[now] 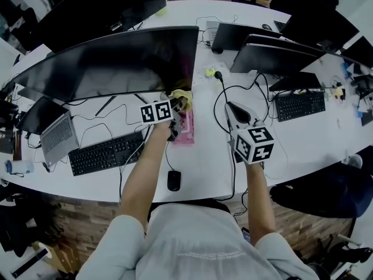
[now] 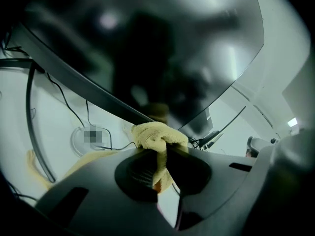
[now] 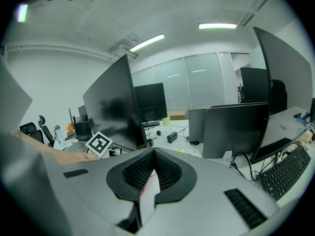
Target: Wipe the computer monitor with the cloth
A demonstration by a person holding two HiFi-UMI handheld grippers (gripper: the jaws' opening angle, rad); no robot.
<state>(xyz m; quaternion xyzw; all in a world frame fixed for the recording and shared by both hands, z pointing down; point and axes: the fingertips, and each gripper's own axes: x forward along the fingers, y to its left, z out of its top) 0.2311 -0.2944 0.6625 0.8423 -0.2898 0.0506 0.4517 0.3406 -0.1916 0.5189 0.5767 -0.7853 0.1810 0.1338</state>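
Head view: my left gripper (image 1: 178, 104) is at the lower right corner of the large curved monitor (image 1: 111, 63). The monitor stands on the white worktop (image 1: 204, 156), and its screen is dark.

Left gripper view: the jaws are clamped on a yellow cloth (image 2: 156, 134). A bunched fold projects past the tips and meets the monitor's lower bezel. A loose tail of the cloth trails off to the left beneath the gripper. The screen above shows only dim reflections.

Head view: my right gripper (image 1: 231, 108) is held over the worktop to the right, well apart from the monitor and the cloth.

Right gripper view: the jaws are pressed together at the tips and grip nothing. This view looks across the worktop at the monitor's right end.

Markings:
- The only markings I can make out are the black-and-white square patterns on each gripper's marker cube (image 1: 156, 112).
- The key legends on the black keyboard (image 1: 108, 153) are too small to read.
- I cannot read any brand on the monitor bezel.

Other items noted:
- The keyboard lies in front of the monitor, and a black mouse (image 1: 173, 180) lies nearer to me.
- An open laptop (image 1: 55, 134) sits at the left end.
- A pink object (image 1: 186, 127) lies just beside the left gripper. I cannot tell what it is.
- A second keyboard (image 1: 300, 105) lies to the right, before further monitors (image 1: 274, 57) seen from behind.
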